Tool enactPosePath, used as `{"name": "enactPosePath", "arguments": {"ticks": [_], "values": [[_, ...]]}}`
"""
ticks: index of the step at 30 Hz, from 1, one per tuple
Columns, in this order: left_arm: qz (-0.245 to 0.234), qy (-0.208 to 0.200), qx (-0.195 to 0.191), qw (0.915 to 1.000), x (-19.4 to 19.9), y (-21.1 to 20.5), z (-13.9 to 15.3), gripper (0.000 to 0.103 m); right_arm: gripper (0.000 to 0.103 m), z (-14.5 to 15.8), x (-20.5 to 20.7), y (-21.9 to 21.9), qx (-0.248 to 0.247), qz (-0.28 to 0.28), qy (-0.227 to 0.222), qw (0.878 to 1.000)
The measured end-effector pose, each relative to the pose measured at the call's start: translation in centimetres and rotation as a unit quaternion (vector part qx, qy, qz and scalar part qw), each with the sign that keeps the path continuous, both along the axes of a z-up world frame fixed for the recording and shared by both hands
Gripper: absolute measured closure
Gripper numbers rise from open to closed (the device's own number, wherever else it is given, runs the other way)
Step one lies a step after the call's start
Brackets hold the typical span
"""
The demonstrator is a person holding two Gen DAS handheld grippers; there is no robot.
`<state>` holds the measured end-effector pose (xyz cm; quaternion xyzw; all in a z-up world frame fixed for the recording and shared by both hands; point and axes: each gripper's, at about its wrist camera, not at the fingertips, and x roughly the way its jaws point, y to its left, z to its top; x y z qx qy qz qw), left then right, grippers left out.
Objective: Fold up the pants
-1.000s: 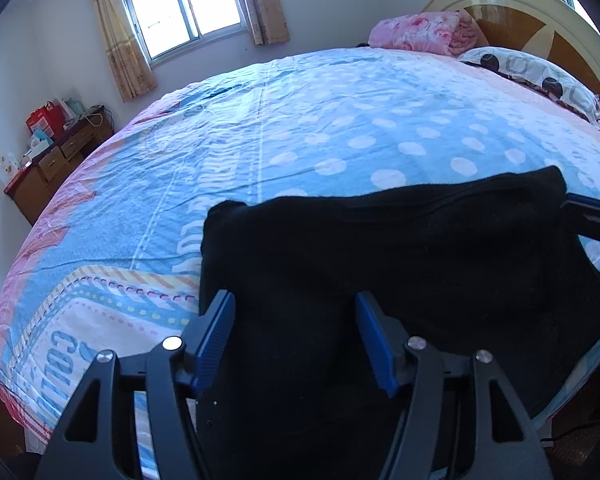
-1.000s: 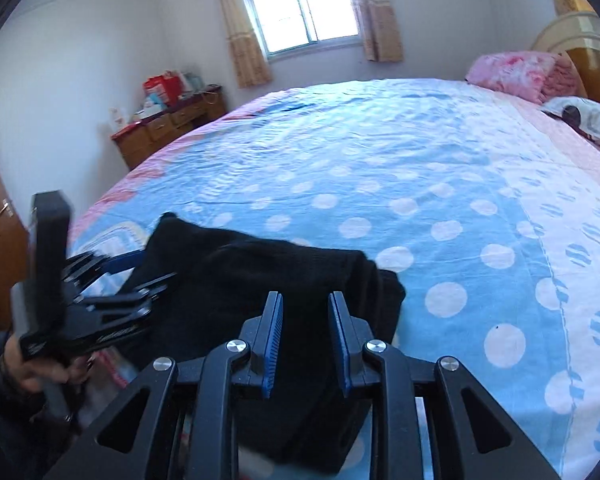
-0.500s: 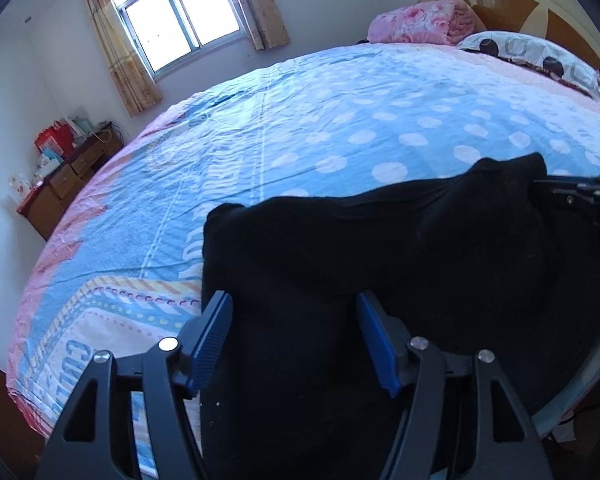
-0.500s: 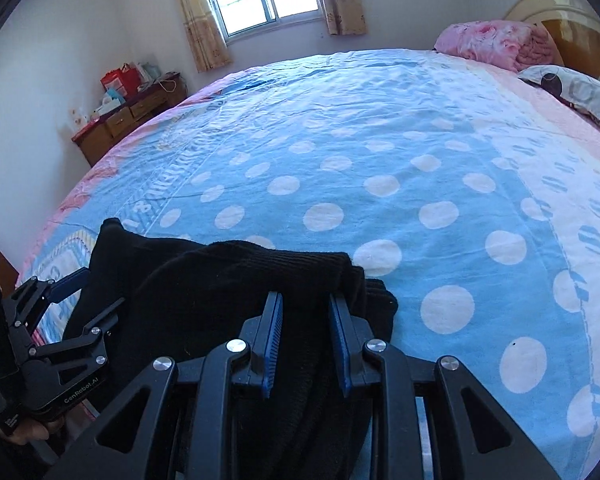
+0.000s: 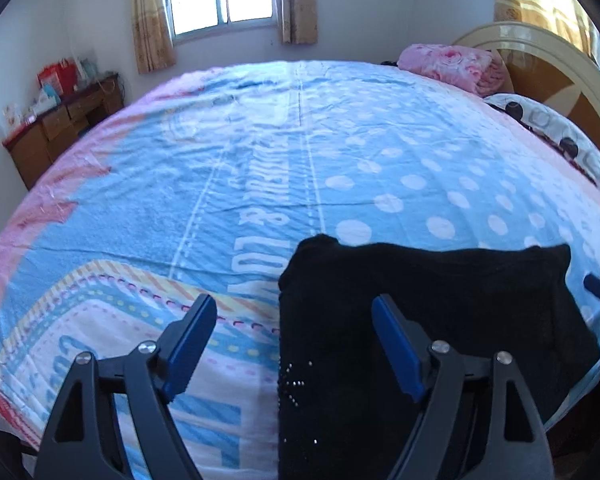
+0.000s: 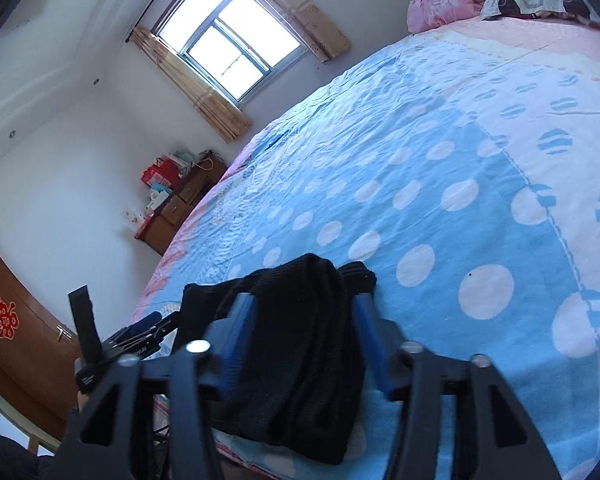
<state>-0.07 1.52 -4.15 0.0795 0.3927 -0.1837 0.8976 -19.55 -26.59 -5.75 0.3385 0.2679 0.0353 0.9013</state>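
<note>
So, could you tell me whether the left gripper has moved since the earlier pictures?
Yes: the left gripper has shifted leftward against the pants, its left finger now over bare bedsheet.

The black knit pants (image 5: 428, 320) lie folded into a thick, layered bundle near the bed's (image 5: 260, 152) near edge, their right end bunched up in rounded folds.

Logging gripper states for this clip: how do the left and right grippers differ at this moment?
The left gripper is spread wide, with only its right finger over the black pants and its left finger over the bedspread. The right gripper is open less far, and a bunched end of the pants sits between its fingers, not visibly pinched. Both are open, with blue pads on black frames.
</note>
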Motion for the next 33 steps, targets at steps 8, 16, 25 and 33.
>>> {"name": "enactPosePath", "arguments": {"ticks": [8,16,25,33], "values": [[-0.001,0.052,-0.031,0.9982,3.6,-0.6,-1.1,0.020,0.041,-1.5,1.5,1.0,-0.005,0.031,0.045,0.999],[0.046,0.074,-0.014,0.9961,5.1,1.2,-2.3,0.017,0.039,-2.0,1.6,6.8,-0.229,0.077,0.113,0.964],[0.068,0.076,-0.056,0.9932,5.7,2.4,-0.8,0.020,0.038,-1.5,0.2,4.8,-0.145,0.061,0.081,0.984],[-0.010,0.030,-0.065,0.9974,0.4,1.4,0.7,0.020,0.038,-1.9,-1.1,1.1,-0.032,0.010,0.043,0.999]]}}
